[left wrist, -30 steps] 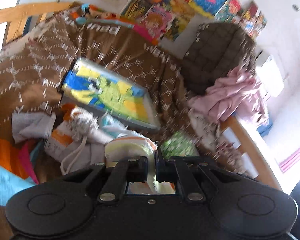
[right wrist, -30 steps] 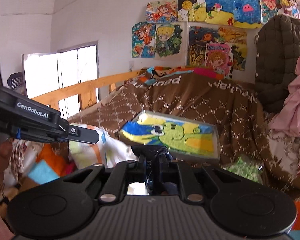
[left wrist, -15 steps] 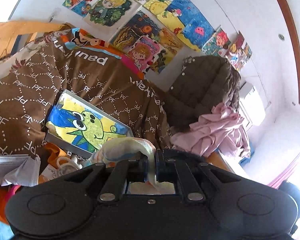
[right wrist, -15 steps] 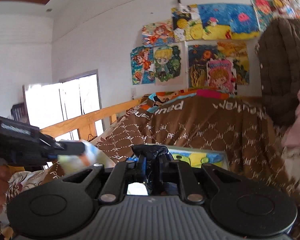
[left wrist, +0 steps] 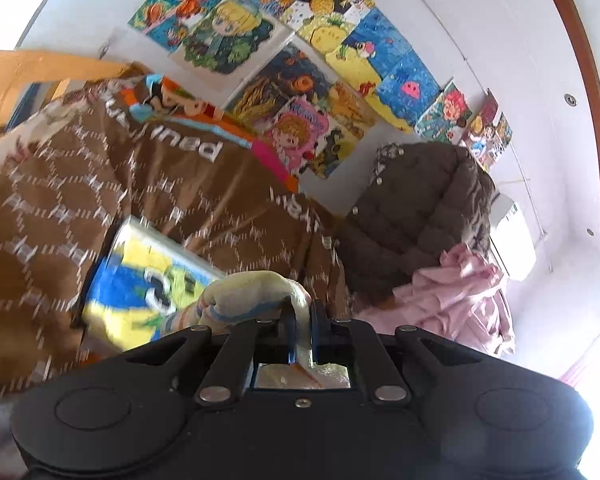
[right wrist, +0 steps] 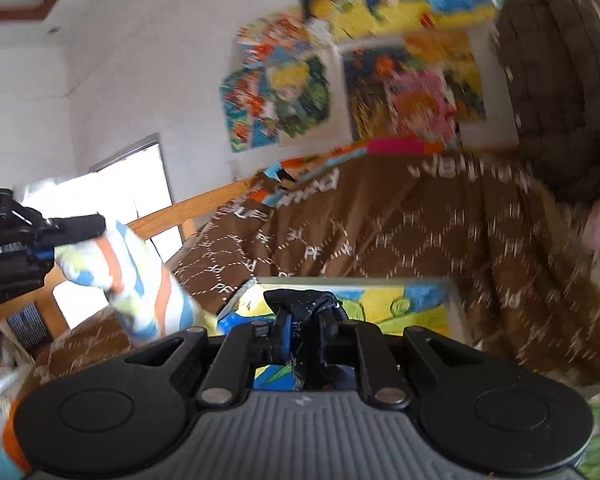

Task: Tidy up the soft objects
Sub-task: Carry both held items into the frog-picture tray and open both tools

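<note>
My left gripper (left wrist: 302, 312) is shut on a pale striped cloth (left wrist: 252, 294) with orange, blue and yellow bands, held up in the air. In the right wrist view that cloth (right wrist: 140, 280) hangs from the left gripper (right wrist: 96, 226) at the left. My right gripper (right wrist: 302, 320) is shut on a dark navy cloth (right wrist: 302, 300), bunched between its fingers. Both hover above a brown patterned blanket (left wrist: 100, 200) on the bed.
A flat canvas with a yellow, blue and green cartoon (right wrist: 380, 304) lies on the blanket; it also shows in the left wrist view (left wrist: 140, 284). A brown quilted jacket (left wrist: 420, 208) and pink clothes (left wrist: 456, 292) hang at right. A wooden bed rail (right wrist: 204, 204) runs at left. Drawings cover the wall.
Both grippers have lifted and tilted upward with their cloths. The striped cloth has risen clear of the pile and now hangs in the air. The views are motion-blurred.
</note>
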Demonstrator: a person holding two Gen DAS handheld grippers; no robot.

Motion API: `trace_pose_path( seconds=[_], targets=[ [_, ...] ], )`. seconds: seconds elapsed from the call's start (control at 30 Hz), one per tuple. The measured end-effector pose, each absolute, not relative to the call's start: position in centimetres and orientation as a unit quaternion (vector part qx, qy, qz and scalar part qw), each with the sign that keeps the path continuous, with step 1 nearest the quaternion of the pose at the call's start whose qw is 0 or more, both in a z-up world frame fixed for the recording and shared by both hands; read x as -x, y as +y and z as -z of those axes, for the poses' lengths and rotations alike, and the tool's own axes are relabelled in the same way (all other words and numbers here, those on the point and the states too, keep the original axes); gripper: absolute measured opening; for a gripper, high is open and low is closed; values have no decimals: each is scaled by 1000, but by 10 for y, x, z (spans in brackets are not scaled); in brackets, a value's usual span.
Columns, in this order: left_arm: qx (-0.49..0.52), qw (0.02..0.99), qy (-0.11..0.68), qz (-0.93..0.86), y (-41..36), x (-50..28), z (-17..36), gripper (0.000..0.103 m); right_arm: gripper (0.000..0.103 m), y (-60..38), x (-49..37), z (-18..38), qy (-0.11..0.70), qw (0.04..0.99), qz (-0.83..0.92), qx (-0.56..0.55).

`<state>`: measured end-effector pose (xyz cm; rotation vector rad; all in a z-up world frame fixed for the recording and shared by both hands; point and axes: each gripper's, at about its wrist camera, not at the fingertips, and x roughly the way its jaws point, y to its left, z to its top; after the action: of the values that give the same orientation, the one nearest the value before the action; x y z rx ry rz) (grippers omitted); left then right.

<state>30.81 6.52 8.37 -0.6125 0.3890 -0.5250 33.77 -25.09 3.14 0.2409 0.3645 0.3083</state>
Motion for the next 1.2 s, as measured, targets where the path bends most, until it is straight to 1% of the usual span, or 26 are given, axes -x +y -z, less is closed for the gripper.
trace_pose_path(
  seconds=[0.1, 0.2, 0.27, 0.37, 0.47, 0.57, 0.8, 0.9, 0.97, 1.03, 1.07, 1.1, 1.13, 1.17, 1.2],
  targets=[
    [298, 906, 169, 248, 54, -341, -83, 7, 14, -257, -369, -19, 194, 961, -140, -138],
    [298, 908, 172, 238, 35, -379, -74, 7, 15, -261, -394, -7, 195, 957, -140, -164],
    [289, 910, 179, 236, 22, -400, -65, 7, 15, -259, -406, 0, 203, 958, -142, -147],
    [263, 914, 201, 233, 4, -426, -47, 7, 15, -255, -420, 14, 226, 956, -137, -125],
    [259, 911, 225, 227, -6, -445, -24, 7, 18, -259, -432, 26, 239, 951, -135, -141],
    [252, 910, 250, 213, -10, -458, -2, 7, 19, -263, -441, 38, 247, 946, -135, -158],
    [222, 903, 342, 138, -10, -481, 32, 7, 20, -258, -450, 49, 266, 943, -131, -152],
    [193, 904, 362, 121, -12, -484, 39, 9, 24, -257, -451, 51, 278, 941, -129, -147],
    [177, 903, 377, 110, -14, -484, 42, 10, 32, -257, -452, 51, 288, 938, -125, -145],
    [165, 902, 387, 96, -15, -483, 43, 18, 45, -259, -452, 52, 296, 936, -120, -146],
    [161, 901, 391, 91, -15, -483, 43, 19, 50, -261, -451, 52, 300, 935, -116, -148],
    [162, 901, 393, 89, -14, -482, 43, 24, 58, -263, -451, 51, 304, 934, -108, -152],
    [165, 901, 393, 86, -13, -481, 42, 39, 65, -265, -450, 51, 303, 934, -107, -156],
    [169, 901, 391, 81, -11, -479, 40, 47, 68, -268, -448, 49, 303, 933, -110, -161],
    [171, 902, 389, 73, -9, -477, 38, 65, 75, -270, -447, 48, 303, 932, -112, -164]
  ],
)
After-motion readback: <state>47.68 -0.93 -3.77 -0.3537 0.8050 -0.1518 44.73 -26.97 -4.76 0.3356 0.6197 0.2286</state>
